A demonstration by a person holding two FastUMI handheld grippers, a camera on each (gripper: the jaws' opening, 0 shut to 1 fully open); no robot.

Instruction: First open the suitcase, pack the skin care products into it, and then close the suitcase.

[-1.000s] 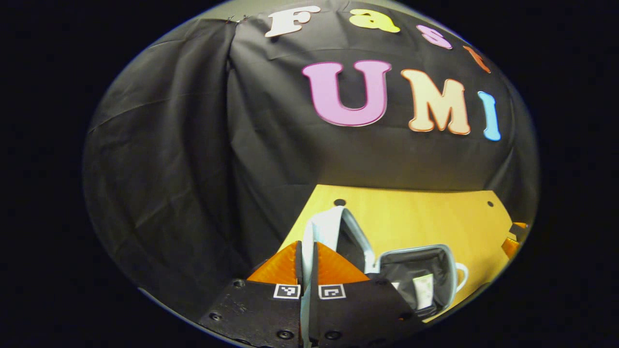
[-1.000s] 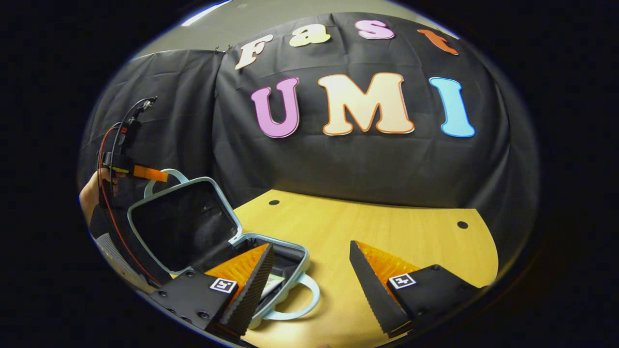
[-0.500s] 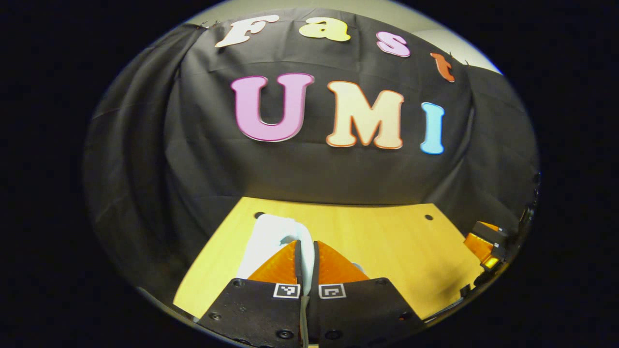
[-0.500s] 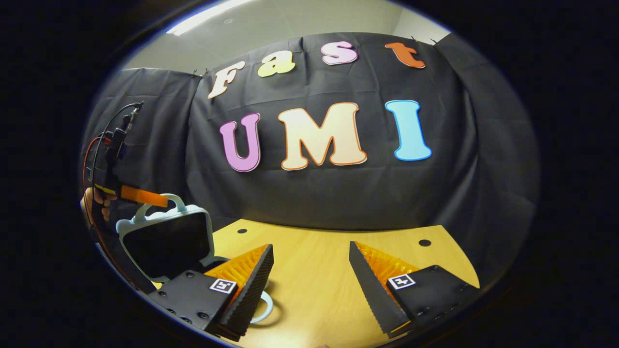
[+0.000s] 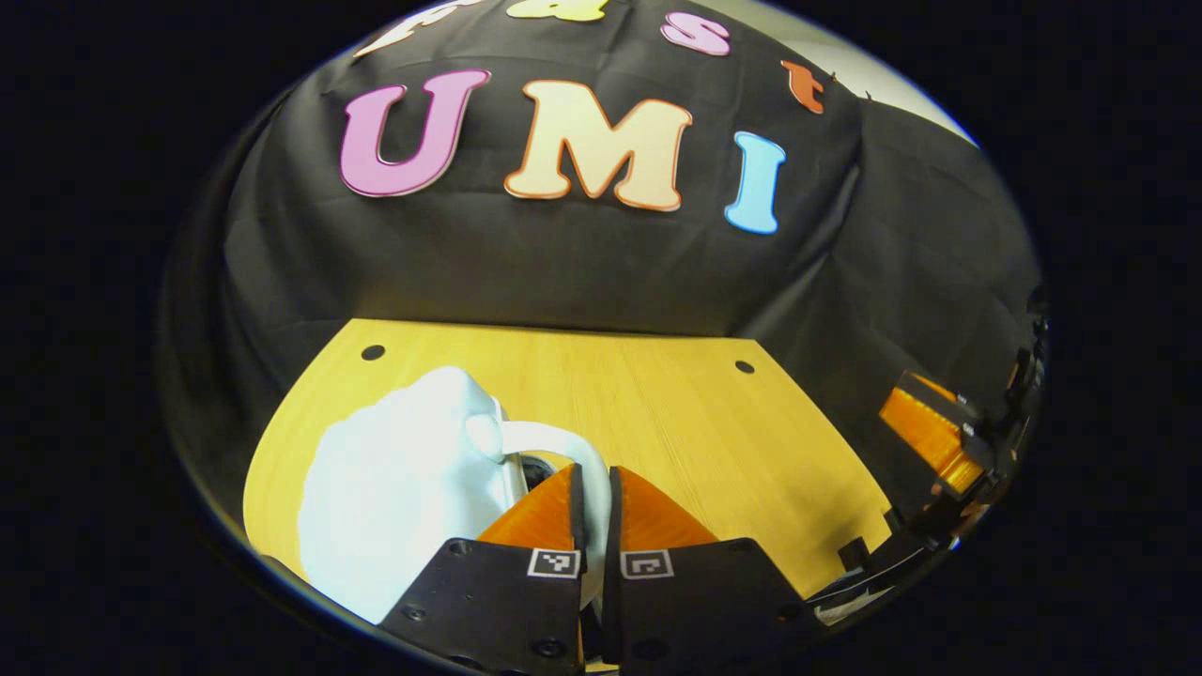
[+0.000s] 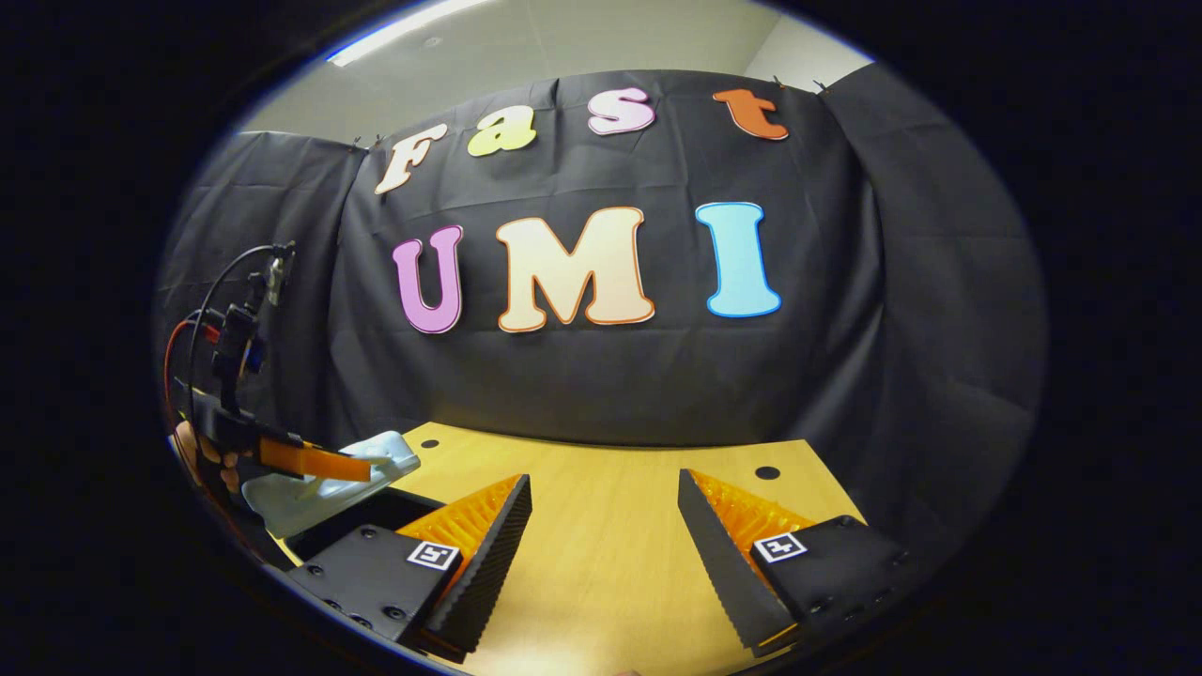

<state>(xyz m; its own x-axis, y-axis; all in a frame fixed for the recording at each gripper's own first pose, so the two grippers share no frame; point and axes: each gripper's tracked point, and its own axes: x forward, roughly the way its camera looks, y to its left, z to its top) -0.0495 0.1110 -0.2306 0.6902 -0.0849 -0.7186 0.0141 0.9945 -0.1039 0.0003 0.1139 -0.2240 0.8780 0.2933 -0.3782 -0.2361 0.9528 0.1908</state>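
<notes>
The pale blue suitcase [image 5: 394, 498] lies on the wooden table [image 5: 657, 404], its lid tilted low over the base. My left gripper [image 5: 593, 483] is shut on the lid's looped handle [image 5: 563, 441], which runs down between its fingers. In the right gripper view the lid [image 6: 315, 493] hangs a little above the dark base, and the left gripper [image 6: 324, 462] grips its edge, held by a hand [image 6: 192, 449]. My right gripper [image 6: 603, 481] is open above bare table, to the right of the case. The case's contents are hidden.
The table [image 6: 610, 563] has small round holes near its far corners and ends at the black cloth wall. The right gripper [image 5: 930, 434] shows at the far right of the left gripper view. Red and black cables trail from the left gripper.
The lid has swung from upright down to almost flat over the base, with my left gripper following on its handle. The right gripper has drawn back from the case and stayed open.
</notes>
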